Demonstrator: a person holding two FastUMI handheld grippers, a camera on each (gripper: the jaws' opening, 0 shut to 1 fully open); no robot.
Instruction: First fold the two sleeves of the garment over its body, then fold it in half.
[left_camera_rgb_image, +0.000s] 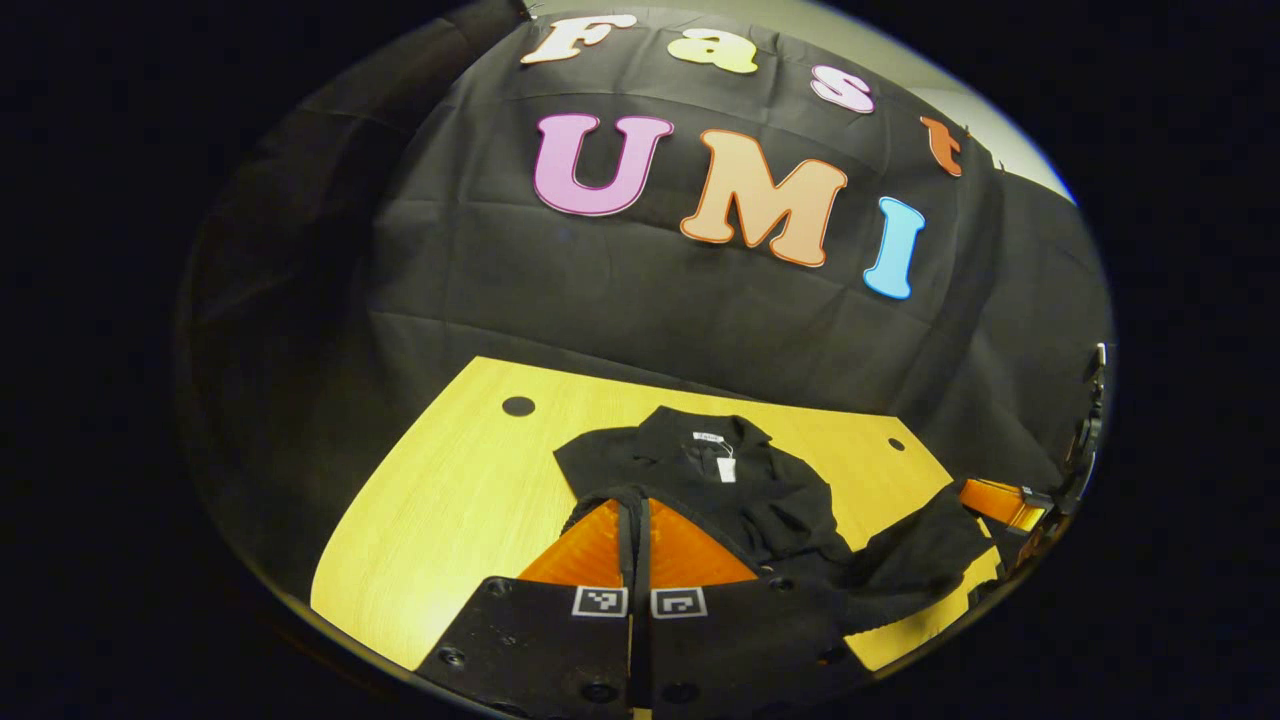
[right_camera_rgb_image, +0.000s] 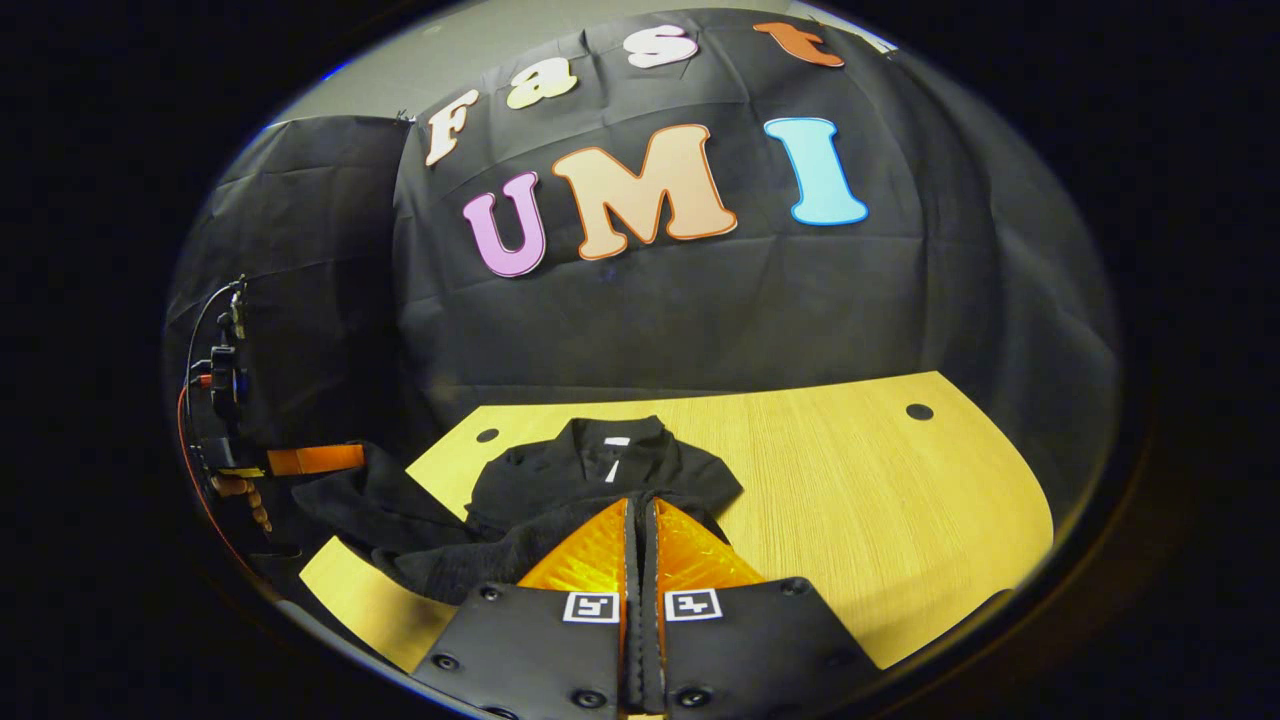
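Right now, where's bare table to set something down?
Bare table runs wide between the garment and the far edge hole; another bare patch lies beside the garment's other shoulder. Crowded around the trailing sleeve at the table edge.

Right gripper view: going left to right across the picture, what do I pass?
Other gripper at the far left → black garment spread on the table → this gripper, fingers closed together → bare yellow table → small round hole in the tabletop.

The left gripper view looks from low over the surface's (left_camera_rgb_image: 450, 480) near edge toward the booth wall, close to the garment (left_camera_rgb_image: 730, 480). The right gripper view faces likewise from nearby. Both share surface (right_camera_rgb_image: 850, 480), garment (right_camera_rgb_image: 600, 470) and wall.
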